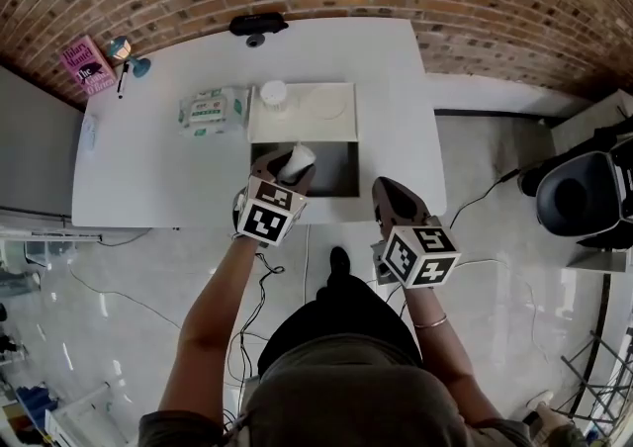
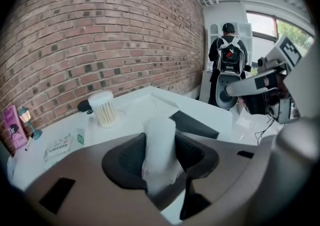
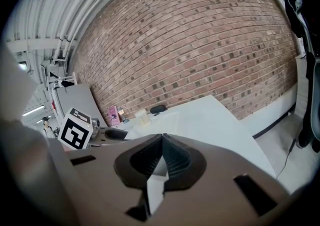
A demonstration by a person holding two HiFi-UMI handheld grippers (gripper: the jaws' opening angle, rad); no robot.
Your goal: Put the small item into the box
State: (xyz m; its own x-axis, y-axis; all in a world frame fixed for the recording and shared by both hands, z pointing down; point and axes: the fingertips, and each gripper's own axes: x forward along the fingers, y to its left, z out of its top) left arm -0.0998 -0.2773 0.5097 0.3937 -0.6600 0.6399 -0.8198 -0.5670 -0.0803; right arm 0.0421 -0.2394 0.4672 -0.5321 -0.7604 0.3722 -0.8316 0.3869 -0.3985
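White roll (image 2: pixel 160 137), pinched in left gripper (image 1: pixel 289 173): carry over the box (image 1: pixel 334 174) opening, lower well inside, then release. Right gripper (image 3: pixel 161 156) pressed together, empty; keep clear.

Upper left of the head view: pink book (image 1: pixel 86 65) beside a small teal lamp (image 1: pixel 124 49). Wipes pack (image 1: pixel 211 110) lies mid-worktop (image 1: pixel 148 178) (flat, label up). Black chair (image 1: pixel 584 193) far right.

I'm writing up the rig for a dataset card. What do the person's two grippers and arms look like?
The left gripper and right gripper have matching taupe plastic bodies with black ribbed pads inside the jaws. Each carries a white cube with black square markers. The forearms are bare, and a thin bracelet circles the right wrist.
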